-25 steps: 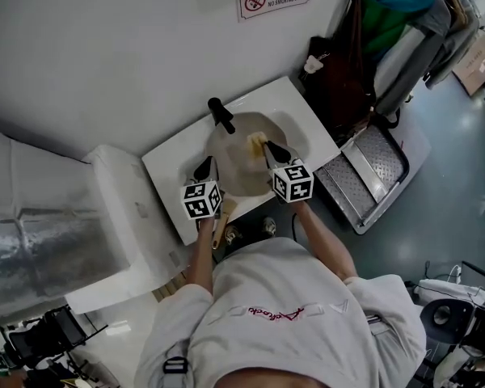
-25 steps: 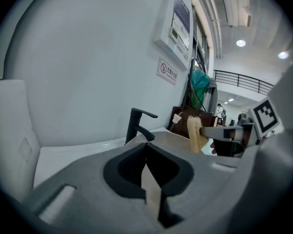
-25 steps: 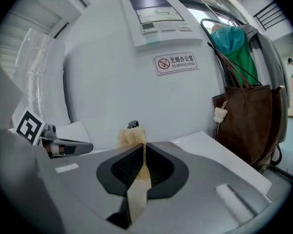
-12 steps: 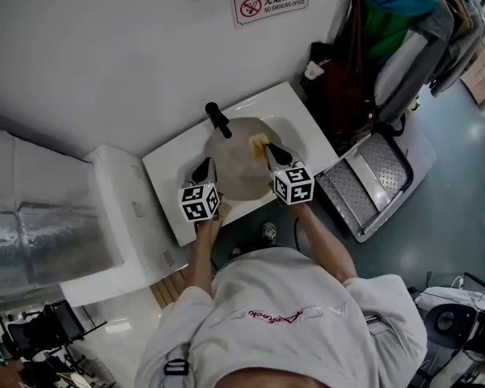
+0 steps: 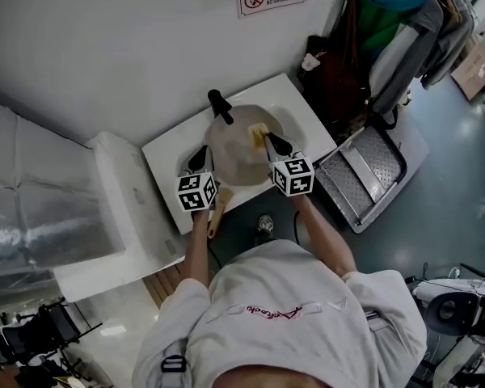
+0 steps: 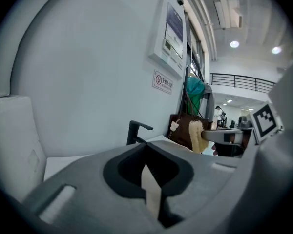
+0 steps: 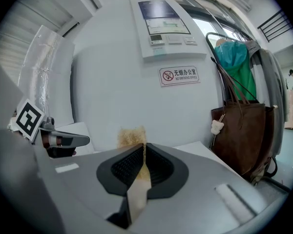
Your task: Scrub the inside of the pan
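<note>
A pale grey pan [image 5: 230, 166] lies in the white sink [image 5: 168, 162], and its wooden handle [image 5: 213, 218] points toward me. My left gripper [image 5: 203, 153] is shut on the pan's left rim, which shows as a thin beige strip [image 6: 150, 189] between the jaws in the left gripper view. My right gripper [image 5: 267, 139] is shut on a yellow sponge [image 5: 256, 132] over the far right of the pan's inside. The sponge [image 7: 132, 136] sticks up from between the closed jaws in the right gripper view. From the left gripper view the right gripper and the sponge [image 6: 197, 136] show in profile.
A black faucet [image 5: 220, 106] stands at the sink's back edge, just beyond the pan. A brown bag [image 5: 336, 79] hangs to the right by the wall. A metal tread plate [image 5: 364, 172] lies on the floor at right. A white wrapped unit [image 5: 117, 208] adjoins the sink's left side.
Both grippers keep their grips and their places over the pan. Only the head view has shifted slightly.
</note>
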A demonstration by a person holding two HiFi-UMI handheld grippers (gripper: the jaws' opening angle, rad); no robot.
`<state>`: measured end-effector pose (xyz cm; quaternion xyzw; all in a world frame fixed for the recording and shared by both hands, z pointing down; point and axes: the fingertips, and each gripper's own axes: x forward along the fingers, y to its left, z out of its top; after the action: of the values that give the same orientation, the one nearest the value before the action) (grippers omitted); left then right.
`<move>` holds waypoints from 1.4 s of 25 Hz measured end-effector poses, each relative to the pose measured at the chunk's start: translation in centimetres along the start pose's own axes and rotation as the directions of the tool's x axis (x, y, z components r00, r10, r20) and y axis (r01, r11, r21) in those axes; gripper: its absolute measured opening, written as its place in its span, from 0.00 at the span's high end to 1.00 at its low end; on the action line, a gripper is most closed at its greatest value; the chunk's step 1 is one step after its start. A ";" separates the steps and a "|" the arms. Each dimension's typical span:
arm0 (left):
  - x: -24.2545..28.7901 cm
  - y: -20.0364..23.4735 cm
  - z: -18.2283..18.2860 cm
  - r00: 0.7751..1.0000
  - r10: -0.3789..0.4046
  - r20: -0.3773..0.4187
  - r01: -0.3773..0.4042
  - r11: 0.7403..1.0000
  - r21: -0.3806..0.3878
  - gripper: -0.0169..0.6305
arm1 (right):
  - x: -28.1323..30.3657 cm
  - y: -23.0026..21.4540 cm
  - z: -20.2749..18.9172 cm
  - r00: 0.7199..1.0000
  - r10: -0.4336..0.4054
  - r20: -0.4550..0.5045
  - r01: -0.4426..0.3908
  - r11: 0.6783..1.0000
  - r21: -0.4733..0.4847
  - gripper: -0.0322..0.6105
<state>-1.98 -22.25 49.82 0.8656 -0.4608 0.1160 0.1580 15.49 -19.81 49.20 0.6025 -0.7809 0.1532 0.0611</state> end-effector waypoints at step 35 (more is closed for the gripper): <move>-14.2 -5.8 -3.9 0.992 -0.108 0.058 0.105 0.993 0.053 0.97 | -14.7 8.4 -3.2 0.992 -0.106 0.074 0.108 0.994 -0.025 0.92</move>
<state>-5.18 -6.91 47.51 0.8959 -0.4153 0.0924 0.1281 11.07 -3.31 46.70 0.6478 -0.7512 0.1166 0.0497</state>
